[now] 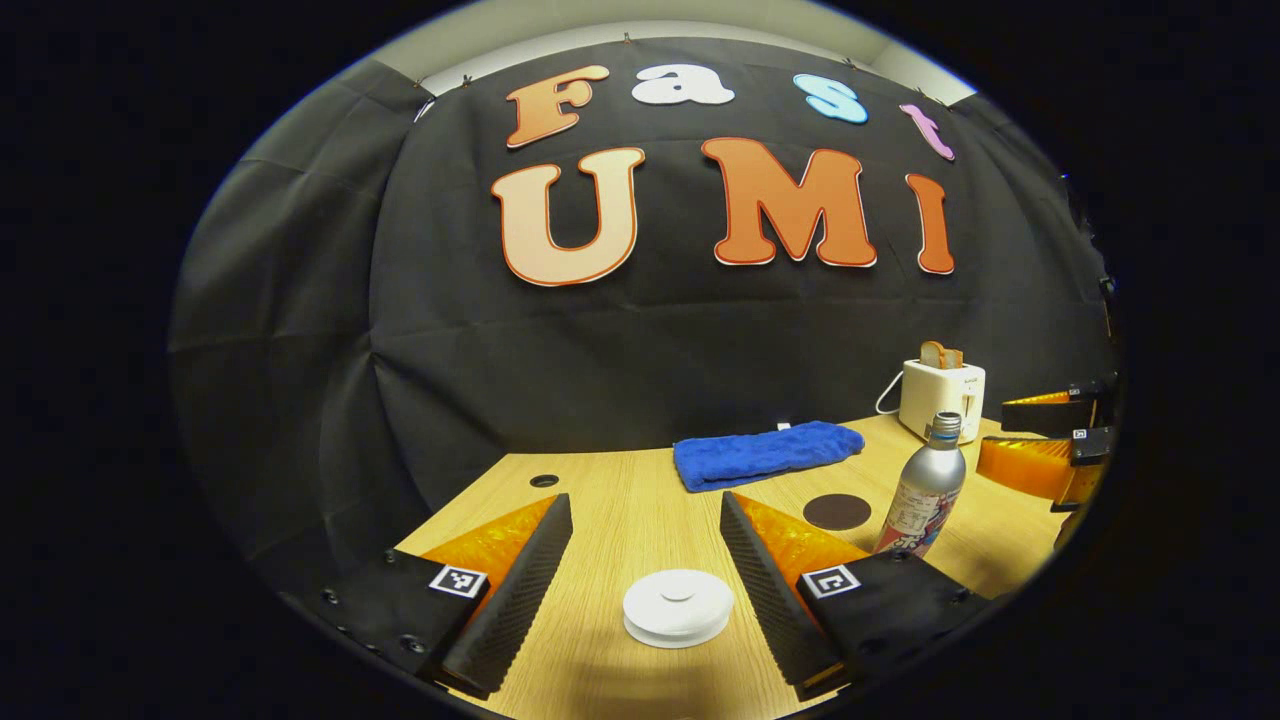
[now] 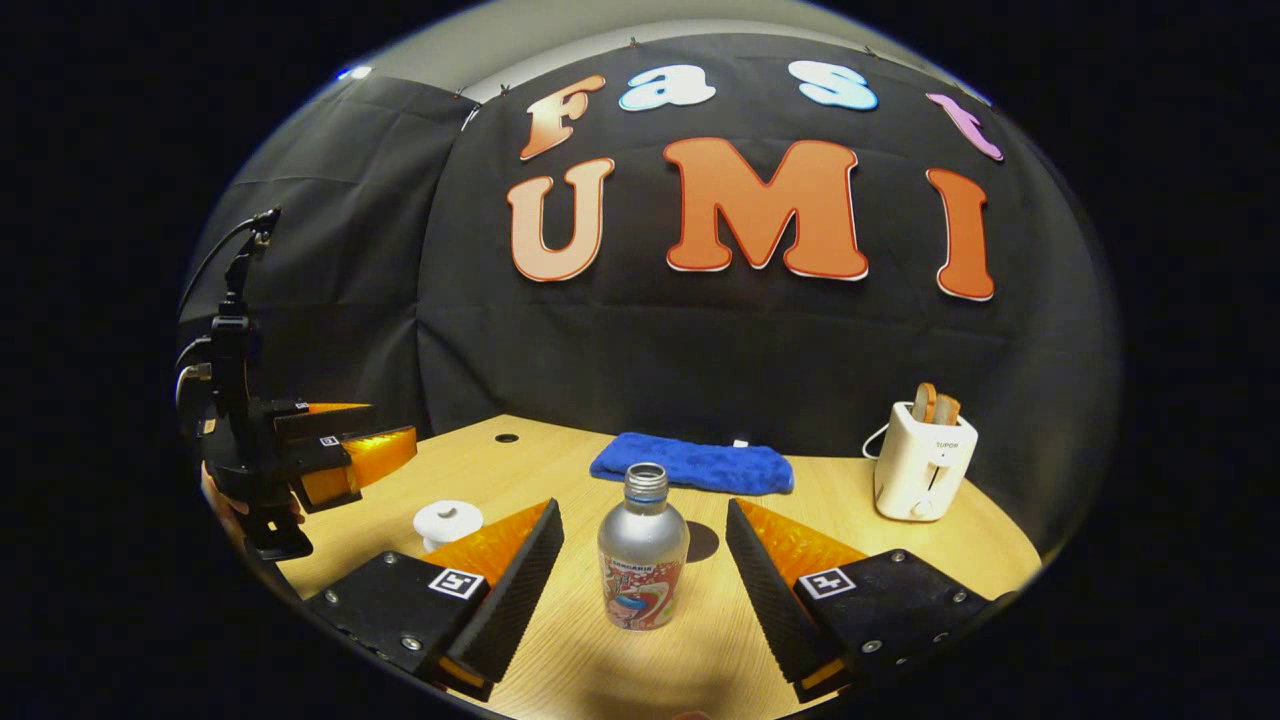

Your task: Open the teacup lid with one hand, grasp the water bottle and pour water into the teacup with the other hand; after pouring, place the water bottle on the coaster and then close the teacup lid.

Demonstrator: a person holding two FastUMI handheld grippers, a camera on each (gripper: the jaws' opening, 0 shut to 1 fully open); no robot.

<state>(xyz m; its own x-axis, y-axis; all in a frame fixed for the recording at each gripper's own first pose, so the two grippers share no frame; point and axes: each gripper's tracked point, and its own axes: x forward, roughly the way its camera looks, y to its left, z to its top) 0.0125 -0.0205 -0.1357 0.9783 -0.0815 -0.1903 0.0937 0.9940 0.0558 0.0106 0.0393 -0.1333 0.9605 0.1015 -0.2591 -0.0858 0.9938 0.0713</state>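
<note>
A white teacup with its lid [image 1: 678, 606] on sits on the wooden table between my left gripper's [image 1: 646, 545] open fingers, touching neither. In the right gripper view the same teacup [image 2: 447, 522] stands at the left. The silver water bottle [image 2: 642, 563], uncapped and upright, stands between my right gripper's [image 2: 645, 545] open fingers without contact. From the left gripper view the bottle [image 1: 924, 487] is at the right, beside a dark round coaster [image 1: 837, 511]. A sliver of the coaster [image 2: 702, 541] peeks out behind the bottle.
A folded blue towel [image 1: 766, 453] lies at the back of the table [image 1: 620, 500]. A white toaster [image 2: 923, 460] with bread slices stands at the back right. The other gripper [image 2: 330, 455], held by a hand, hovers at the left; the right one [image 1: 1050, 445] shows at the far right.
</note>
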